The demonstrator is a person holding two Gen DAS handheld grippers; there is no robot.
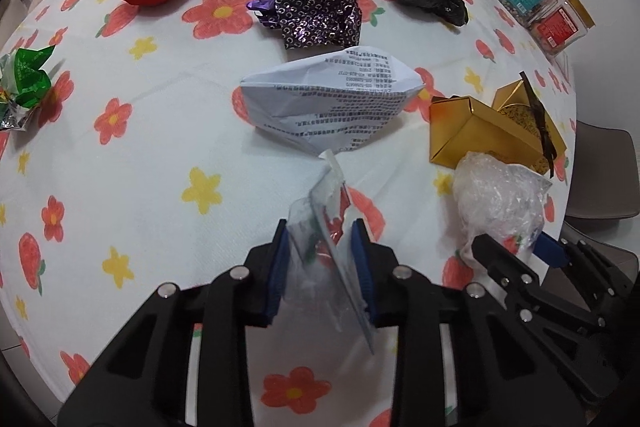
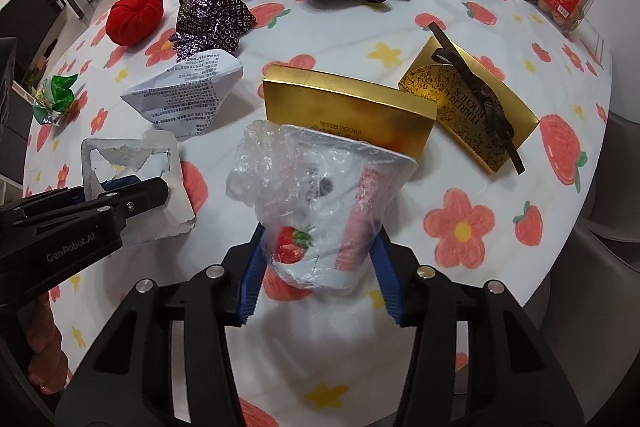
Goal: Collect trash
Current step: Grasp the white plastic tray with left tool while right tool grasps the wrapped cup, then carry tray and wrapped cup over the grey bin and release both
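On the flowered tablecloth, the left gripper has its blue pads closed narrowly on a torn clear plastic package, pinched upright between them just above the cloth. To its right, the right gripper stands about half open, its pads pressed against both sides of a strawberry yogurt cup wrapped in crinkled clear film, held just in front of the gold box. Crumpled printed paper lies beyond the left gripper.
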